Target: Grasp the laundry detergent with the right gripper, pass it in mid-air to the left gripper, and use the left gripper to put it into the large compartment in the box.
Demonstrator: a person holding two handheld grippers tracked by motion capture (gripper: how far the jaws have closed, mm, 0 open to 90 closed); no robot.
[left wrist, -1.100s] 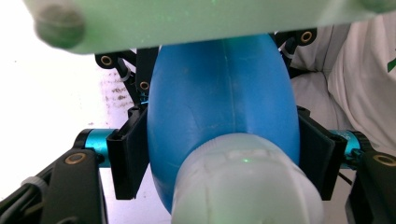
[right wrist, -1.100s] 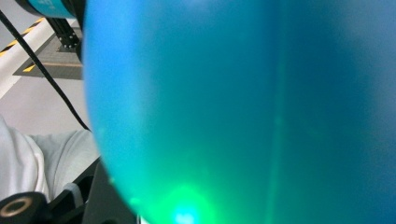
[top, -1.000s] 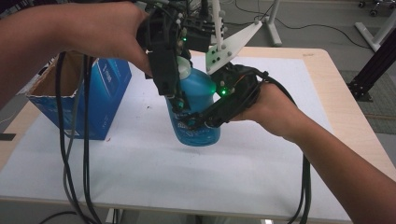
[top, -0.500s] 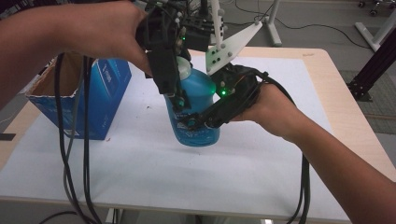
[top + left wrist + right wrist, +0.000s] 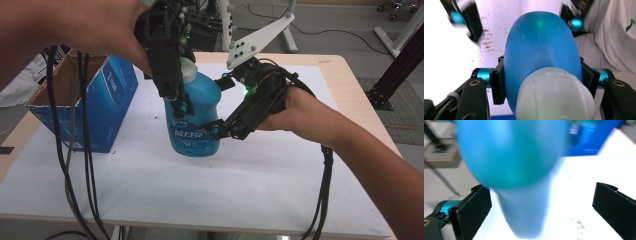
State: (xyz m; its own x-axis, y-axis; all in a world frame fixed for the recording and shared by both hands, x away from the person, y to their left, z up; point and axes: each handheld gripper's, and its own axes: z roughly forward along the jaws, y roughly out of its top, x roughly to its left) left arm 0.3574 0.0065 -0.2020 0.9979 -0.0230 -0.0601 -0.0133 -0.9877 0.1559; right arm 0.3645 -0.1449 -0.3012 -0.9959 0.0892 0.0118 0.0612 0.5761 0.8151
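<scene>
**Blue bottle clamped from above, right jaws spread beside it**

At the table's left edge stands an open blue cardboard box; its inside is not visible. Just right of it, near the middle of the white table, a blue bottle with a white cap stands upright. The left gripper comes down from above, its jaws pressed against both sides of the bottle's shoulder below the cap. The right gripper reaches in from the right at label height, its jaws spread wide; one jaw lies against the bottle, the other stands clear. Bare table stretches right and toward the near edge.
</scene>
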